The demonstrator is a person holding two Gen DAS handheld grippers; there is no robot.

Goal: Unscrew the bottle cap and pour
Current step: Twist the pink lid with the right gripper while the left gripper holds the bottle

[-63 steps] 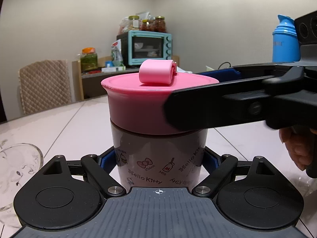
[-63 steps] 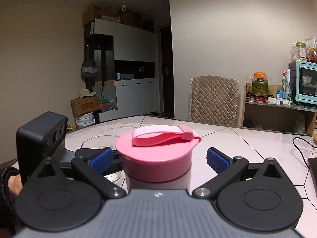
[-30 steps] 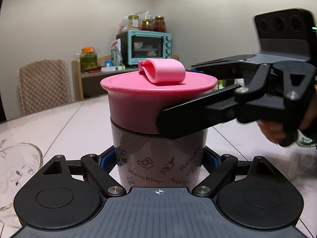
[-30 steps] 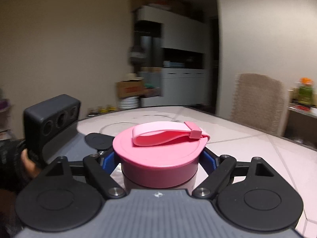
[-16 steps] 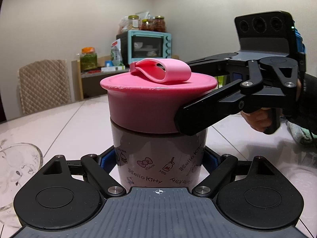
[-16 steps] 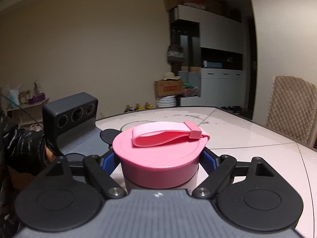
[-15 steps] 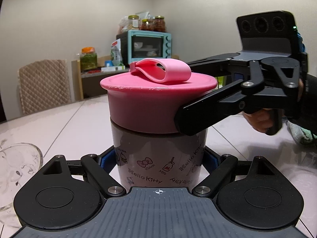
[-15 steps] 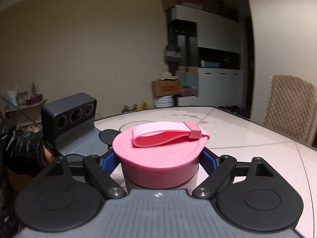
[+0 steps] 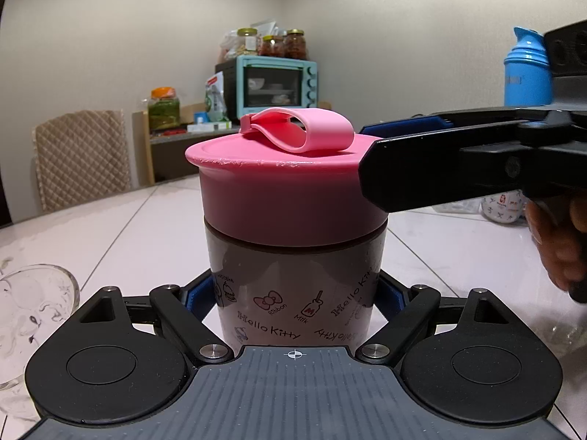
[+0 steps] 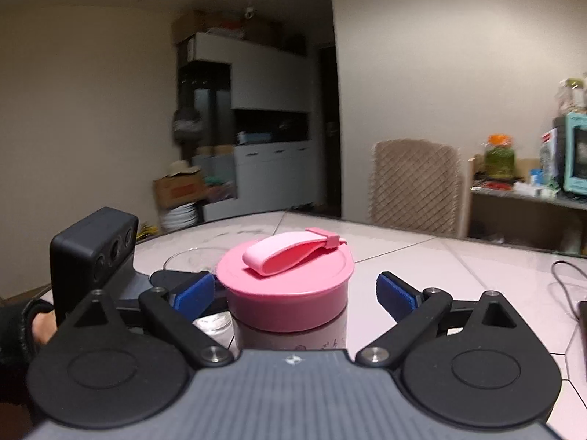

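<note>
Ahead of the left gripper, past the table (image 9: 121, 234), a teal toaster oven (image 9: 276, 87) sits on a wooden shelf with jars (image 9: 271, 41) on top of it. Left of the oven stands a green jar with an orange lid (image 9: 164, 108), and further left a quilted chair (image 9: 81, 154). A blue bottle (image 9: 527, 72) stands far right. A white cabinet (image 10: 268, 135) rises ahead of the right gripper, with a cardboard box (image 10: 176, 187) at its foot.

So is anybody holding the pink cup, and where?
Yes. The left gripper holds the bottle around its lower body. The right gripper is open around the pink cap, not squeezing it.
</note>
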